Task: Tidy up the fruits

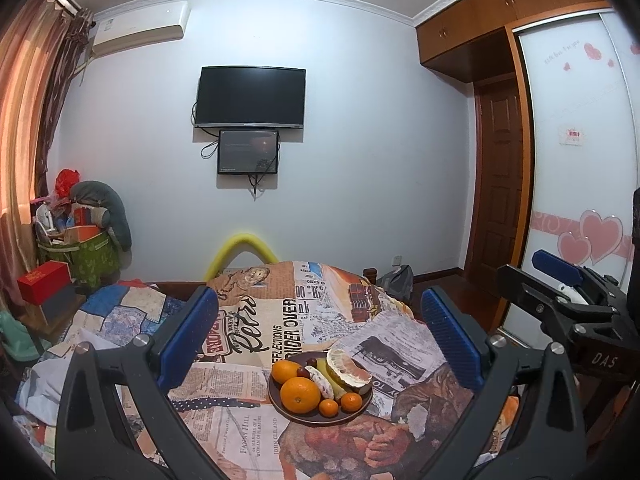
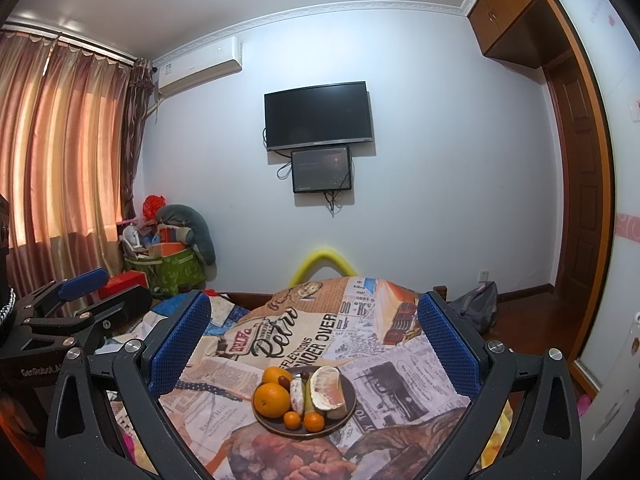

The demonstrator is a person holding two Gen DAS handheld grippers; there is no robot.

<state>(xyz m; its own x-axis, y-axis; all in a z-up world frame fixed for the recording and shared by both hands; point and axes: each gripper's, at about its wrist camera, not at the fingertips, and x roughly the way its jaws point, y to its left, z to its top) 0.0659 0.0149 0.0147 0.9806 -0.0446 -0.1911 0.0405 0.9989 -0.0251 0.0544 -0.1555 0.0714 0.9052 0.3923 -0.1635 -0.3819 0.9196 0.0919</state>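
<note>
Dark round plate (image 1: pixel 276 398) of fruit, on a newspaper-print cloth (image 1: pixel 248 416) near its front edge. Contents: two large oranges (image 1: pixel 300 395), two small tangerines (image 1: pixel 329 407), peeled pomelo segment (image 1: pixel 347 370), banana (image 1: pixel 334 380), red-and-white dragon fruit slice (image 1: pixel 320 382), dark dates (image 1: pixel 306 365). Left gripper (image 1: pixel 320 336): jaws spread wide, holding nothing, above the plate. Right gripper (image 2: pixel 312 338): likewise wide apart, empty. Wall television (image 1: pixel 251 96) behind.

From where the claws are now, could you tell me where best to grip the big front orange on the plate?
Grip the front orange across its widest middle, coming from above. It sits at the plate's near-left edge, with another orange behind, the white dragon-fruit slice to its right and a mandarin in front, so probably only its top and outer left side are free.
</note>
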